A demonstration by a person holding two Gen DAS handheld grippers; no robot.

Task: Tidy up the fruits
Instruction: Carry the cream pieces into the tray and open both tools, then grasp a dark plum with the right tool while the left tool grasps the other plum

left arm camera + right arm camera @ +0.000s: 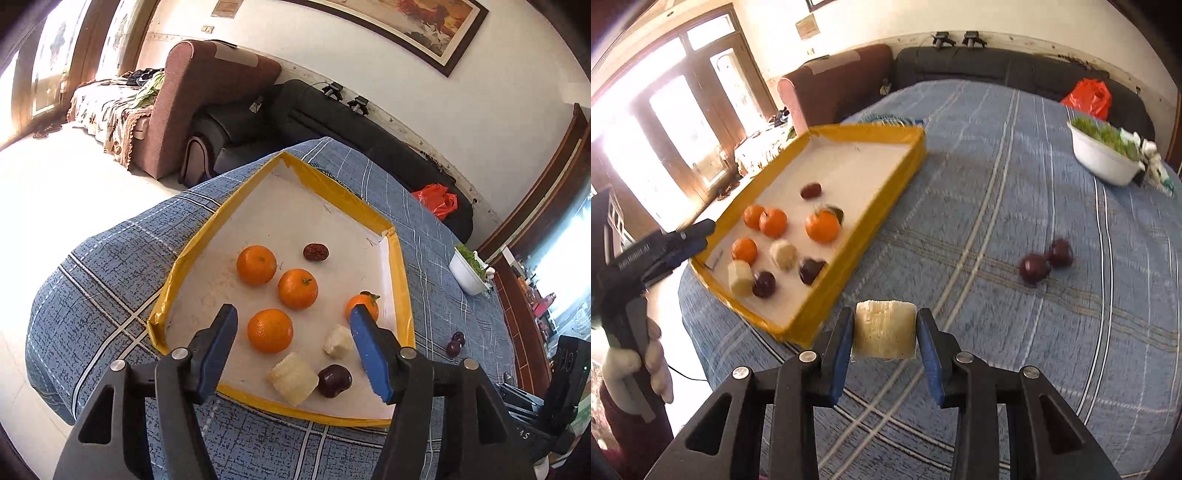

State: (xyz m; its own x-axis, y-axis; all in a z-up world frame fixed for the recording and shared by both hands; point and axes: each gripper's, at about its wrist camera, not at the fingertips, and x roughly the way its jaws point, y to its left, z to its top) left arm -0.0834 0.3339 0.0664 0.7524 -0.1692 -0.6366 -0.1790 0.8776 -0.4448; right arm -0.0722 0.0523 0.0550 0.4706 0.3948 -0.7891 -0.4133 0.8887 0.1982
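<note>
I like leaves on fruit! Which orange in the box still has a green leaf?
The orange nearest the tray's right-hand wall, alone beside the others. Its stem carries a green leaf; the other three show none.

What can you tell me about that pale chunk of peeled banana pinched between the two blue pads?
The pale, cream-coloured chunk of peeled banana is short and stubby, with a rough, fibrous cut face on top and faint specks on its side. The right gripper holds it between blue-padded black fingers, one pad on each side. It hangs above the blue checked tablecloth, just outside the near corner of the yellow-rimmed white tray.
</note>
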